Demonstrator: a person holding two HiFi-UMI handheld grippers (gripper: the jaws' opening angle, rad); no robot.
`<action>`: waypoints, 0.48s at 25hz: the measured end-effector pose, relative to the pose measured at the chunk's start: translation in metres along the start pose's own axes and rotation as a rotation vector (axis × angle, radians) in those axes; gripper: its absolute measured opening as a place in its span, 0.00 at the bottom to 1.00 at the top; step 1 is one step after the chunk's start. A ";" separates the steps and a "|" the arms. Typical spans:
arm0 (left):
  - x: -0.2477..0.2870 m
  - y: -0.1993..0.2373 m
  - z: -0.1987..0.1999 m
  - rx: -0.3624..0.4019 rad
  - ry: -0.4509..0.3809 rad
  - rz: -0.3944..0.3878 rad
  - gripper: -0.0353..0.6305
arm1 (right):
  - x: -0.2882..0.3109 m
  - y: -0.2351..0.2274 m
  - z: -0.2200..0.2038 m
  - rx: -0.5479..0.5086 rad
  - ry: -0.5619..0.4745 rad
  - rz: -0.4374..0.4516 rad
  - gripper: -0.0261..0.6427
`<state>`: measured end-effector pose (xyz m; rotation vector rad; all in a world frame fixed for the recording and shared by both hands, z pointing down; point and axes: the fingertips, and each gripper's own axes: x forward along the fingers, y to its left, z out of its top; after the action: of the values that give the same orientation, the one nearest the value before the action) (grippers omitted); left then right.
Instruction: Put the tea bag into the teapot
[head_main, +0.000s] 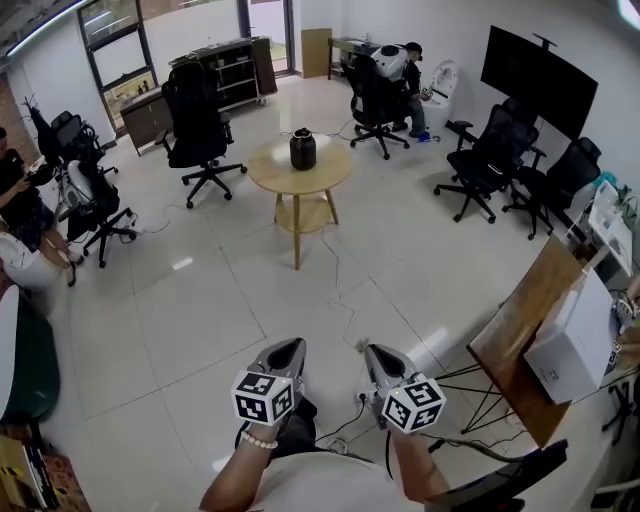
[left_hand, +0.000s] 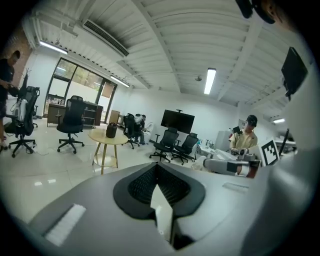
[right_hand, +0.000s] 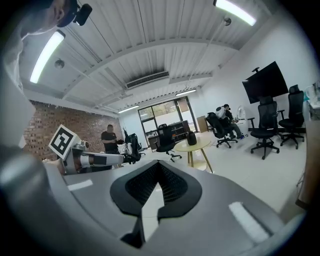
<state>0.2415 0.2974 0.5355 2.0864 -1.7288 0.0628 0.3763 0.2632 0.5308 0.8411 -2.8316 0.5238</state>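
Head view: the left gripper (head_main: 290, 346) and the right gripper (head_main: 371, 350) are side by side. The dark teapot (head_main: 303, 149) stands well ahead of them on a round wooden table (head_main: 262, 172), with a black office chair (head_main: 200, 125) further ahead-left.

Left gripper view: jaw tips together, holding nothing; the teapot is ahead-left.

Right gripper view: jaws closed and empty — the teapot is ahead-right, too small for details.

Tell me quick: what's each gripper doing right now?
Left gripper: closed, jaw tips together, holding nothing.
Right gripper: closed, jaw tips together, holding nothing.
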 end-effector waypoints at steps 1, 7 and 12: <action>0.005 0.001 0.001 0.000 0.002 -0.006 0.07 | 0.002 -0.004 0.000 0.001 0.001 -0.005 0.04; 0.032 0.017 0.013 -0.002 0.012 -0.028 0.07 | 0.027 -0.019 0.009 0.010 0.008 -0.023 0.04; 0.059 0.039 0.025 -0.002 0.016 -0.040 0.07 | 0.057 -0.032 0.018 0.011 0.009 -0.034 0.04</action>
<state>0.2120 0.2288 0.5417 2.1124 -1.6771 0.0656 0.3462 0.2027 0.5370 0.8850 -2.8033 0.5371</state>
